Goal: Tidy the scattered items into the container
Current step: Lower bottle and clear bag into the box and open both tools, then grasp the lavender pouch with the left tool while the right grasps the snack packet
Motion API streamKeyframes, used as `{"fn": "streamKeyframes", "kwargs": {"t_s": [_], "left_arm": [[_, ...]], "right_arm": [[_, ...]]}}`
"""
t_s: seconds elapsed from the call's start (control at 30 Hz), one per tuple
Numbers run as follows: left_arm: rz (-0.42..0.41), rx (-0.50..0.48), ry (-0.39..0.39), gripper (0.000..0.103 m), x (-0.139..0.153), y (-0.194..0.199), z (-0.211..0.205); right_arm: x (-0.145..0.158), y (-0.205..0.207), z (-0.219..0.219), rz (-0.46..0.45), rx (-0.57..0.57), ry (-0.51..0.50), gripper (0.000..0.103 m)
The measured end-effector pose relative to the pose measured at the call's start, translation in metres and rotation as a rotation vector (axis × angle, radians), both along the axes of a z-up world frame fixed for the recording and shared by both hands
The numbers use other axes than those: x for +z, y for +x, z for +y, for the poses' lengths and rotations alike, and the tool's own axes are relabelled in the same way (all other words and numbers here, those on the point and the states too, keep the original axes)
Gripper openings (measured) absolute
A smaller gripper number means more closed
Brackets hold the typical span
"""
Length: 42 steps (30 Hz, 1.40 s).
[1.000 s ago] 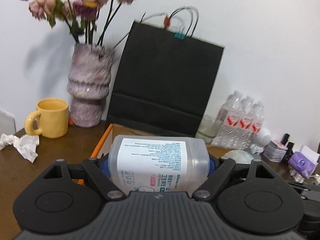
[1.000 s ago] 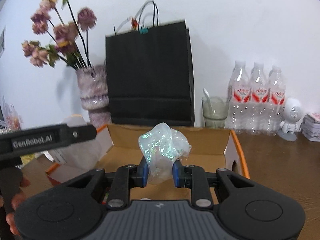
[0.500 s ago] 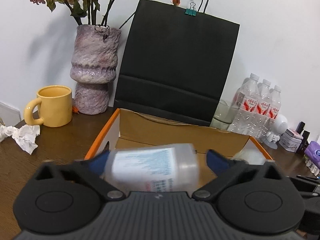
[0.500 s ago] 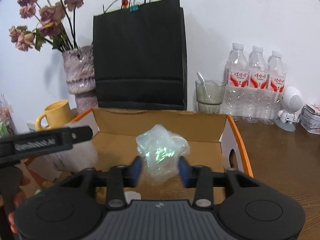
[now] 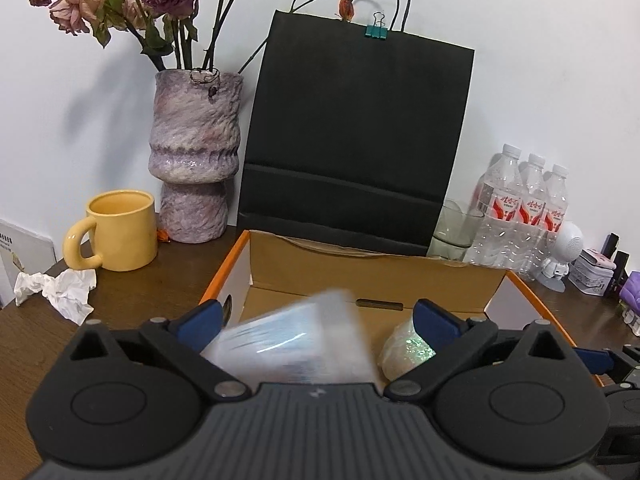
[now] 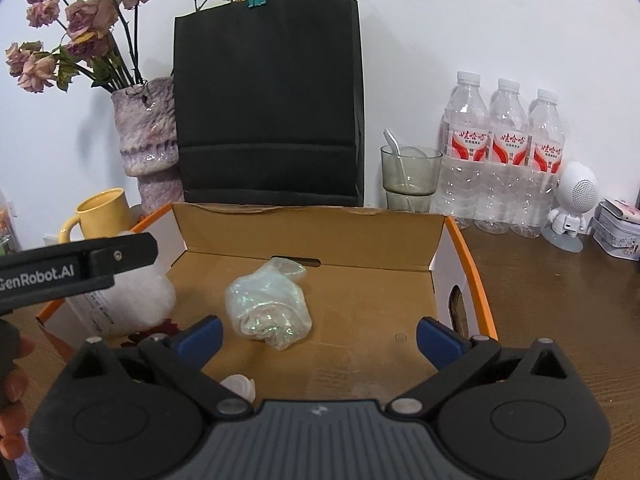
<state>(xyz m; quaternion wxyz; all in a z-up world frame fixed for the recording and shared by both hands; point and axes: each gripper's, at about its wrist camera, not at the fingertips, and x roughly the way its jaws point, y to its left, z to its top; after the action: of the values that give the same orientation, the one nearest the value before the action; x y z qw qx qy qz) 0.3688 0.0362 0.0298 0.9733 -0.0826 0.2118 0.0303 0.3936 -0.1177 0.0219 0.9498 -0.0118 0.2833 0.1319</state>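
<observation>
- Translucent plastic: cotton swab tub (image 5: 292, 344), motion-blurred and tilted, low centre of the left wrist view between the spread jaws of the left gripper (image 5: 316, 320); neither pad seems to touch it, so judged released, dropping into the box.
- Right gripper (image 6: 318, 334): jaws wide apart, holding nothing.
- Crumpled iridescent film bag (image 6: 268, 312) lies loose on the floor of the cardboard box (image 6: 464, 264), centre of the right wrist view, just ahead of the open jaws.
- Handling (judgement): tub light, stiff, smooth-sided, so pinch across the barrel. Bag very light and soft; any bunched fold will do.
- Crumpled tissue (image 5: 60, 292) on the table, left edge of the left wrist view, outside the box: likely next pick; soft, squeeze it whole.
- Far: yellow mug (image 5: 120, 230), vase (image 5: 196, 160), black paper bag (image 5: 360, 140).
</observation>
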Motion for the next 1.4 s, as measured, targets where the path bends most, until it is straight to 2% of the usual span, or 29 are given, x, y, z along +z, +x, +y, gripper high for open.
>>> {"fn": "streamKeyframes", "kwargs": {"t_s": [0.5, 0.93, 1.17, 1.4], "left_arm": [[-0.004, -0.013, 0.027, 0.103, 0.007, -0.010, -0.002], [-0.022, -0.048, 0.060, 0.103, 0.018, -0.089, 0.019], [0.013, -0.047, 0.071, 0.103, 0.002, -0.133, 0.034], [0.085, -0.090, 0.055, 0.103, -0.034, -0.157, 0.026]], "right_arm": [[0.006, -0.006, -0.001, -0.002, 0.004, 0.003, 0.103], [0.028, -0.072, -0.027, -0.064, 0.013, 0.008, 0.103], [0.019, -0.118, -0.052, -0.059, -0.025, -0.011, 0.103], [-0.014, -0.148, -0.070, -0.012, -0.073, 0.016, 0.103]]}}
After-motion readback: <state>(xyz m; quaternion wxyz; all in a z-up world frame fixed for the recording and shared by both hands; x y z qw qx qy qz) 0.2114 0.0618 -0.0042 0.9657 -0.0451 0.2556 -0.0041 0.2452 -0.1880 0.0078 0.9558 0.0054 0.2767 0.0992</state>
